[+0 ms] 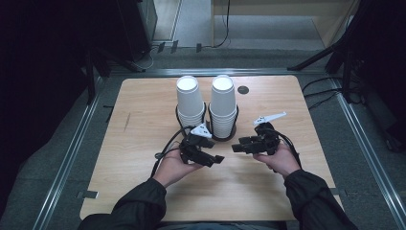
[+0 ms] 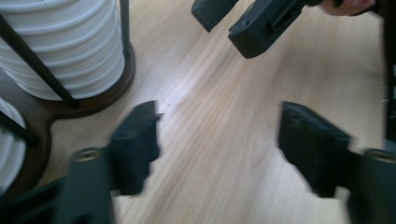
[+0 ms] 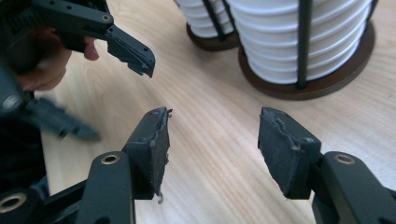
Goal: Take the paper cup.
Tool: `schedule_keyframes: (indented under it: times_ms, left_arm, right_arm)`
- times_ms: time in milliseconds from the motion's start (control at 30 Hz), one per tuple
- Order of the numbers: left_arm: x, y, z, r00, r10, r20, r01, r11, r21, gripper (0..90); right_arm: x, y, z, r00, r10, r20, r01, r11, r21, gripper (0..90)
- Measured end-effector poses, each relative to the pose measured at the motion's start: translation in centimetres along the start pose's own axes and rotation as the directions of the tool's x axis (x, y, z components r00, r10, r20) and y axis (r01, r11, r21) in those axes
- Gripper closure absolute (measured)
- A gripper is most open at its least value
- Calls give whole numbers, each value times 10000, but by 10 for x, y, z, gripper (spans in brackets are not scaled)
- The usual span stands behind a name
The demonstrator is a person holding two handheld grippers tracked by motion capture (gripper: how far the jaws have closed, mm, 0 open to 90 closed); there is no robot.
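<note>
High view shows my left tool (image 1: 216, 159) and right tool (image 1: 236, 147) low over the counter (image 1: 143, 143), tips facing each other, both with jaws apart and holding nothing. The two cup stacks (image 1: 223, 103) stand in their wire holder (image 1: 225, 136) just behind them. To lift a cup cleanly, I judge I should approach a stack's top rim level and pinch lightly. No writing or brand is readable anywhere.

overhead plus two close tabletop (image 1: 143, 124) views
</note>
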State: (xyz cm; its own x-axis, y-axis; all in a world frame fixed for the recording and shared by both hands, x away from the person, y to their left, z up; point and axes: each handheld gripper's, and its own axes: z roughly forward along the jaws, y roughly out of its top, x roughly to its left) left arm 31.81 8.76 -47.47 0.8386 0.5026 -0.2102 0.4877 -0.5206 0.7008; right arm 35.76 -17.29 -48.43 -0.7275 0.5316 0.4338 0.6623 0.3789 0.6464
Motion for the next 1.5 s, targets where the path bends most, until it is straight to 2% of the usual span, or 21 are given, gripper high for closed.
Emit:
schedule_keyframes:
  times_ms: [33, 67, 100, 133, 200, 267, 333, 400, 467, 567, 600, 867, 967, 1167, 1333, 1500]
  left_arm:
    - [2, -1, -1, 10000, -9, 13, 8, 10000, 41, 364]
    - [2, -2, -2, 9999, -26, -150, 29, 9999, 147, 369]
    - [2, -2, -2, 9999, -26, -150, 29, 9999, 147, 367]
    - [2, -6, -5, 9991, -209, -374, 213, 9997, 107, 377]
    - [2, -9, -8, 9996, -216, -183, 216, 9998, -2, 411]
    - [2, -9, -10, 9996, -97, -247, 98, 9999, 50, 425]
    - [3, -8, -10, 9993, -32, -380, 33, 10000, 30, 442]
    - [7, -9, -10, 9992, -202, -356, 205, 9998, 84, 441]
    - [9, -11, -11, 9960, -401, -800, 415, 9990, 169, 453]
    - [10, -14, -12, 9962, -503, -712, 509, 9987, 66, 479]
    - [12, -14, -13, 9973, -480, -551, 486, 9988, 96, 482]
    - [16, -13, -20, 9970, -615, -479, 603, 9978, -270, 500]
    - [18, -13, -21, 9972, -578, -481, 566, 9981, -261, 490]
    - [19, -12, -23, 9965, -604, -581, 587, 9978, -306, 499]
    - [19, -12, -21, 9964, -523, -669, 515, 9986, -141, 537]
    - [17, -10, -23, 9953, -641, -731, 625, 9978, -240, 587]
  right_arm:
    - [0, 1, 0, 9998, 0, -183, 0, 10000, 2, 437]
    - [0, 2, -1, 9991, 35, -429, -33, 10000, 27, 421]
    - [0, 2, -1, 9991, 35, -429, -33, 10000, 27, 421]
    - [-3, 4, 0, 9963, 253, -822, -247, 9997, 85, 378]
    - [-4, 4, 1, 9956, 164, -921, -154, 9998, 117, 351]
    - [-4, 5, 1, 9957, -10, -923, 19, 9999, 101, 319]
    - [-3, 6, 0, 9971, -143, -754, 144, 9999, 6, 316]
    - [-2, 7, 0, 9977, -303, -602, 303, 9995, -12, 317]
    - [-2, 7, -1, 9978, -454, -492, 456, 9990, 16, 321]
    - [-1, 7, -1, 9976, -604, -330, 607, 9981, 84, 330]
    - [-1, 7, -2, 9976, -662, -204, 663, 9978, 43, 335]
    - [1, 7, -1, 9948, -1013, 61, 1012, 9948, 98, 338]
    - [1, 8, 0, 9935, -1129, 172, 1127, 9936, 112, 337]
    - [0, 8, -1, 9942, -1021, 340, 1018, 9947, 114, 336]
    - [-1, 9, -6, 9897, -1331, 530, 1331, 9911, 47, 336]
    - [-1, 11, -6, 9873, -1470, 606, 1462, 9891, 172, 336]
